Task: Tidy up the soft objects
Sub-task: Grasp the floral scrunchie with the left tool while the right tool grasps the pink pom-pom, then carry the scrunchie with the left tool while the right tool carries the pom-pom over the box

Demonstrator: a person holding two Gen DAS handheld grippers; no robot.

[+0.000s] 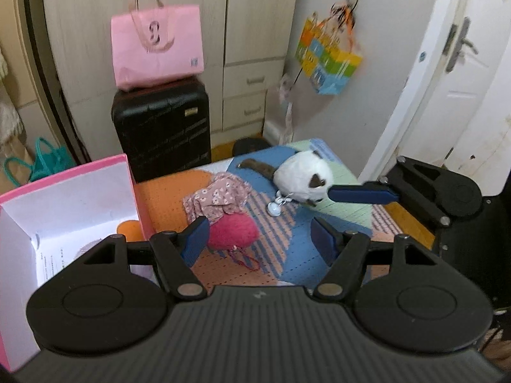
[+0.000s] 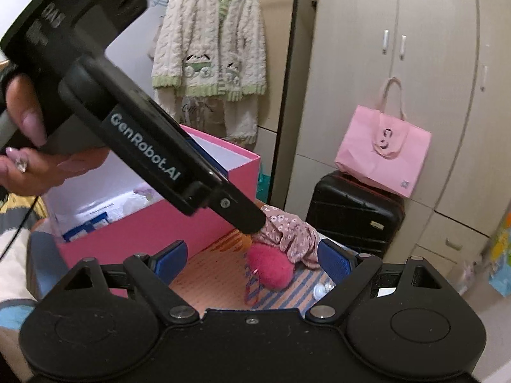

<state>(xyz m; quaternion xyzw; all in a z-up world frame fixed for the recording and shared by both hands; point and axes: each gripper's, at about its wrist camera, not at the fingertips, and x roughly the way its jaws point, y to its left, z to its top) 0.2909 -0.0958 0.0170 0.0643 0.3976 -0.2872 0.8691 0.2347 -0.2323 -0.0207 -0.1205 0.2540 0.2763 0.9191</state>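
On the far left of the left wrist view we saw the pink box [image 1: 80, 191] standing open on the bench, its white inside holding printed paper and something orange and pale low down that we could not make out. Just right of it our left gripper [image 1: 258, 239] pointed steeply down over the patterned mat [image 1: 287, 255], jaws standing fairly wide with nothing gripped; the pink fuzzy ball [image 1: 231, 234] lay right beside its left pad, though we could not tell whether they touched. The floral cloth [image 1: 218, 199] lay bunched against the ball's far side. Further right sat the white plush cat [image 1: 301, 178] with a small bell at its neck, and one blue finger of our right gripper [image 1: 364, 193] reached in from the right edge to the cat's face. In the right wrist view a hand [image 2: 35, 146] at the left edge held the left gripper's [image 2: 255, 223] black body, which slanted down across the box [image 2: 191, 223] to the cloth [image 2: 293, 233]. Below it the right gripper [image 2: 252, 258] had its jaws wide and empty, the ball [image 2: 270, 266] and cloth lying between them on the mat. Behind, a pink tote bag [image 2: 383, 150] rested on a black suitcase [image 2: 351, 214].
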